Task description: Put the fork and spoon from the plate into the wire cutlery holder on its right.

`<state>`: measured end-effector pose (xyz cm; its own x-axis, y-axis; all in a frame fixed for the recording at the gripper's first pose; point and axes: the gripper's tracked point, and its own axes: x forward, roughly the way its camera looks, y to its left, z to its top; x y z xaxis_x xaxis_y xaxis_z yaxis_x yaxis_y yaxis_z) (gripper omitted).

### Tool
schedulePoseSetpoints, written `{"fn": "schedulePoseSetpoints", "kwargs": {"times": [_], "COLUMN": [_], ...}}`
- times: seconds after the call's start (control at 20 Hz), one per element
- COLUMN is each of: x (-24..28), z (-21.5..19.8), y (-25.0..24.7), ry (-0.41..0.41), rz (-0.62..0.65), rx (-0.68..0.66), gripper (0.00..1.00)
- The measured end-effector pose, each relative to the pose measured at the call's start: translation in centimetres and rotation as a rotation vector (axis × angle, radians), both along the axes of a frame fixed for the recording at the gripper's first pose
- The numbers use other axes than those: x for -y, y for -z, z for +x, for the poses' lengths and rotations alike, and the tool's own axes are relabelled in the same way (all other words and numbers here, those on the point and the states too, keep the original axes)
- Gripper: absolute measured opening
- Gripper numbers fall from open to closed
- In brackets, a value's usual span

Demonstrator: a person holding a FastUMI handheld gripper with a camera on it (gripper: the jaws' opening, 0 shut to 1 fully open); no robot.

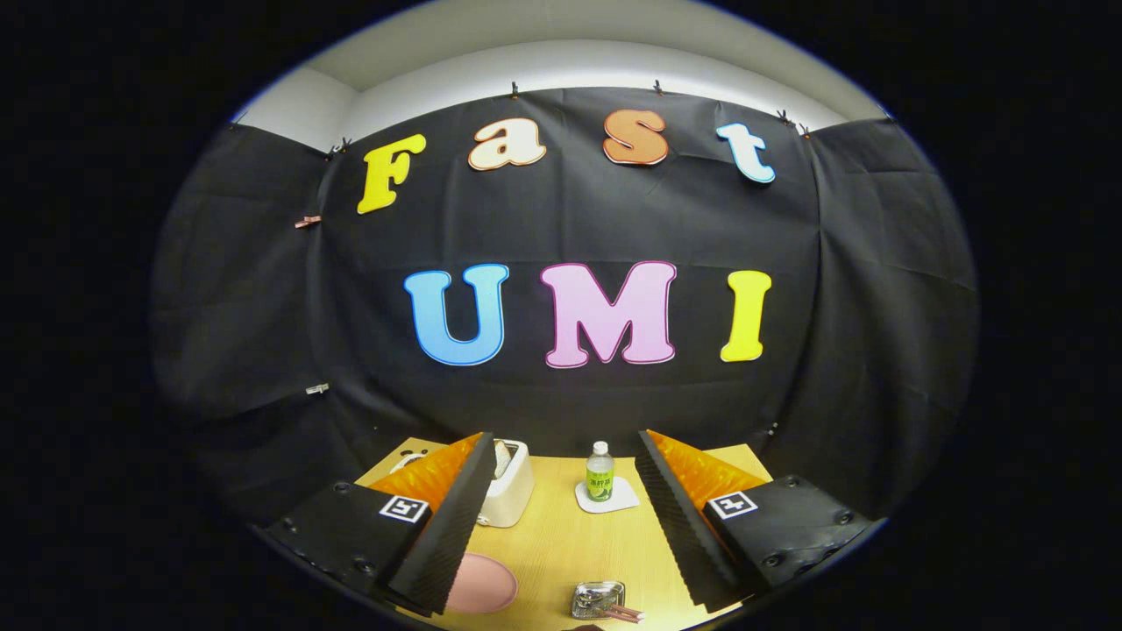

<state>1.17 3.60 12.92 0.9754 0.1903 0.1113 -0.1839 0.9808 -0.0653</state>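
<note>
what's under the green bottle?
The bottle stands upright on a white coaster, on the wooden table, beyond the open gripper. The coaster's middle is covered by the bottle's base.

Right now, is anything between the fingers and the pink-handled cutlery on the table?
Nothing visible. The fingers are open, and the cutlery lies low between them on a shiny metal piece, with bare table around. The bottle and toaster stand beyond it; the pink plate sits beside it.
</note>
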Motion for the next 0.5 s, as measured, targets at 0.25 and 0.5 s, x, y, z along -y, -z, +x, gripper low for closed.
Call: {"fn": "schedulePoseSetpoints", "kwargs": {"times": [0.25,0.5], "x": [1.6,2.4], "z": [0.0,0.2], "y": [2.5,4.0], "ry": [-0.006,0.005], "rz": [0.066,0.07], "rx": [-0.049,-0.058], "gripper": [0.99,0.99]}}
